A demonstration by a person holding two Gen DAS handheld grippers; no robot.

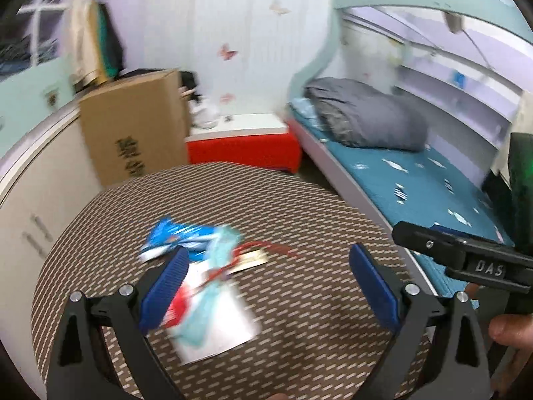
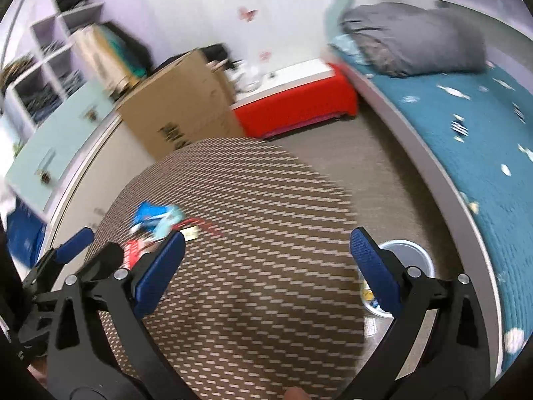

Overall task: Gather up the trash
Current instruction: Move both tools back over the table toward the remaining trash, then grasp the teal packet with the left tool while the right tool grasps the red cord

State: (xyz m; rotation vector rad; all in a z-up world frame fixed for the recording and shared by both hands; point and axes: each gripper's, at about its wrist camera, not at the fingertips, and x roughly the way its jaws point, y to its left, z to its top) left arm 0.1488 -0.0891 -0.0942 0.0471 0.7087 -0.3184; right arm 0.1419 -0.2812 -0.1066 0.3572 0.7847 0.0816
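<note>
A heap of trash lies on the round woven table (image 1: 299,206): a blue wrapper (image 1: 176,236), a pale teal wrapper (image 1: 213,260), a red string (image 1: 266,248), and a silver packet (image 1: 220,326). My left gripper (image 1: 269,283) is open, just above the table, with the heap by its left finger. My right gripper (image 2: 268,270) is open over the table's (image 2: 253,200) right part; the heap (image 2: 156,223) lies to its left. The left gripper also shows in the right wrist view (image 2: 86,246). A white bin (image 2: 404,260) holding some trash stands on the floor beside the table.
A cardboard box (image 1: 133,123) stands behind the table by a cabinet (image 1: 36,200). A red-sided low unit (image 1: 243,143) sits against the wall. A bed (image 1: 416,180) with teal cover and grey bedding (image 1: 366,113) runs along the right.
</note>
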